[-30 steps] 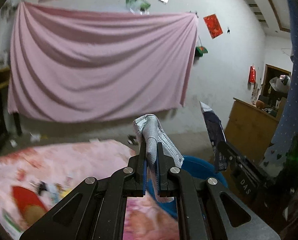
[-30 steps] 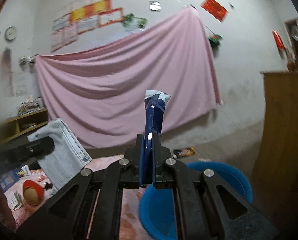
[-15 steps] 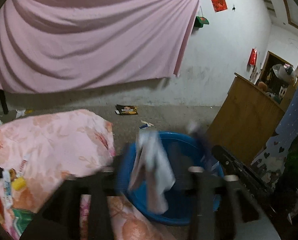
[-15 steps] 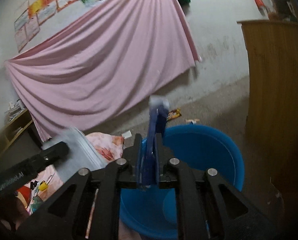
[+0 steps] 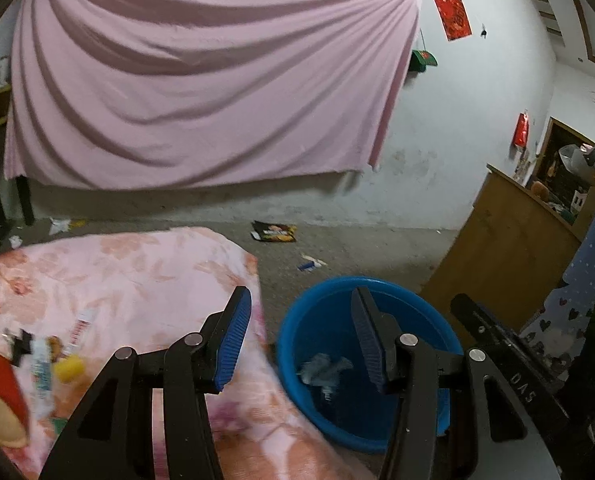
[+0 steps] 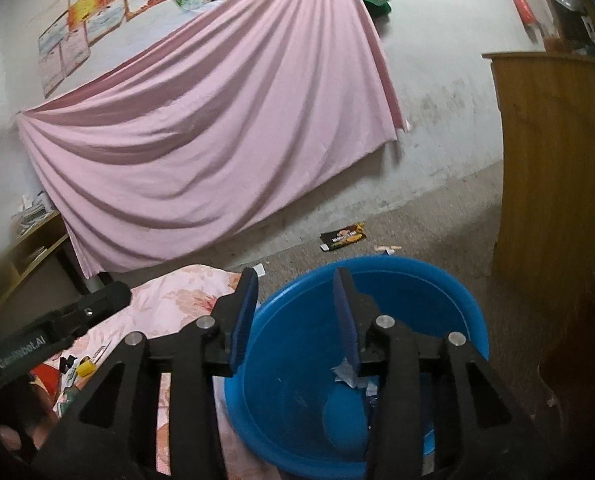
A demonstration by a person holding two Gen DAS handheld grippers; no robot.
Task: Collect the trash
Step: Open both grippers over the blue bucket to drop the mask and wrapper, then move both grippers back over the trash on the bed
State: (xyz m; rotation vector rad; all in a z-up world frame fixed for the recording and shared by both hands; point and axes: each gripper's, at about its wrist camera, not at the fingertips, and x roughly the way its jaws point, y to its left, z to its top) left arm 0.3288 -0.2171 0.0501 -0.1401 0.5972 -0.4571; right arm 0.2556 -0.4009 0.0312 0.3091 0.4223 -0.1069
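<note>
Both grippers are over the blue basin point(image 5: 429, 322) right now. The left gripper point(image 5: 299, 338) has its jaws parted about halfway with nothing between the pads. Through that gap, a bit below and beyond the tips, a crumpled grey mask point(image 5: 323, 370) lies on the basin's floor. The floral bedspread point(image 5: 137, 276) sits under and past the left finger, with small bits of litter point(image 5: 63, 360) on it off to that side.

The right gripper point(image 6: 295, 316) is still spreading its jaws (roughly half open) and they're empty too. Just below its right finger, a pale scrap of wrapper point(image 6: 347, 376) shows inside the basin, partly hidden by the finger. Further out past the tips, a dark snack packet point(image 6: 343, 236) lies on the floor near the pink sheet point(image 6: 217, 128) hung on the wall.
</note>
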